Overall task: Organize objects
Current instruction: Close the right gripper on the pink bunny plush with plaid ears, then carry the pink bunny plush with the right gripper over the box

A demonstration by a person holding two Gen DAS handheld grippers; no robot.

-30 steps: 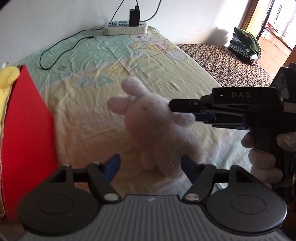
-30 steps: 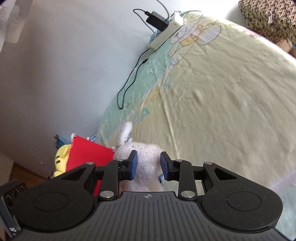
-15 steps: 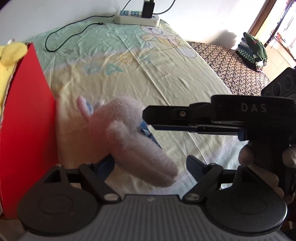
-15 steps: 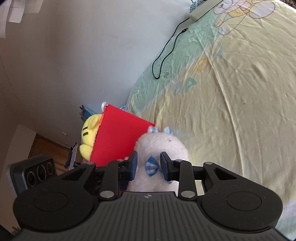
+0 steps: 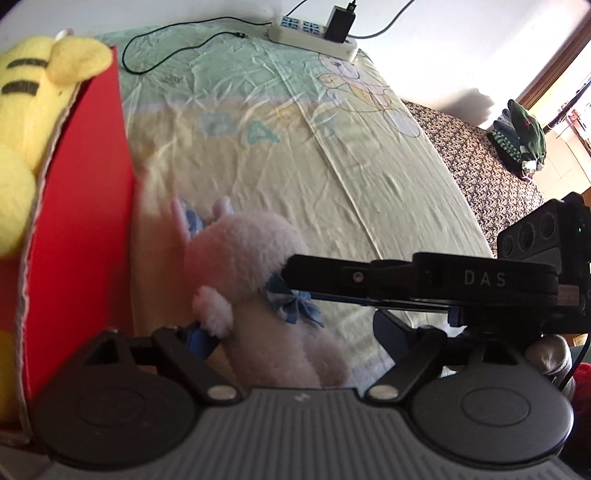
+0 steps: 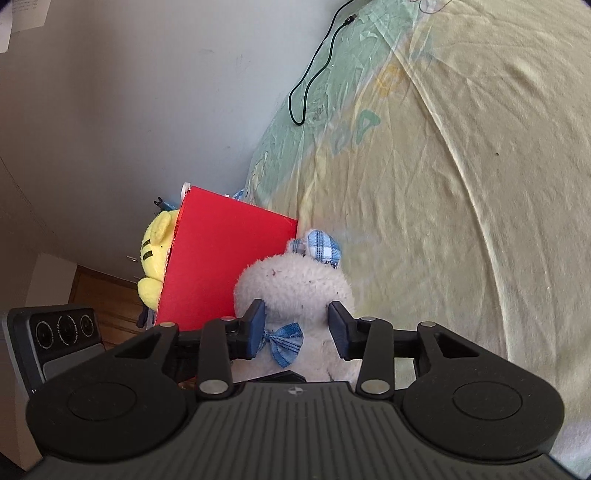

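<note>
A white plush bunny point(image 6: 295, 284) with plaid ears and a blue bow point(image 6: 284, 341) is between the fingers of my right gripper point(image 6: 297, 328), which is shut on its neck and holds it just beside the red box point(image 6: 218, 258). In the left wrist view the bunny point(image 5: 251, 266) hangs beside the box's red wall point(image 5: 85, 206), with the right gripper point(image 5: 291, 275) coming in from the right. My left gripper point(image 5: 291, 336) is open, its fingers on either side of the bunny's lower body. A yellow plush toy point(image 5: 26, 110) sits inside the box.
The bed is covered by a pale yellow and green sheet point(image 5: 295, 155). A power strip with a charger point(image 5: 314, 31) and a black cable point(image 5: 166, 55) lie at the far edge by the wall. Folded clothes point(image 5: 521, 136) are at the far right.
The right gripper has carried the bunny off the bed and leftward to the red box, turning it so its bow shows. Its fingers stand wider apart on the bunny than before.
</note>
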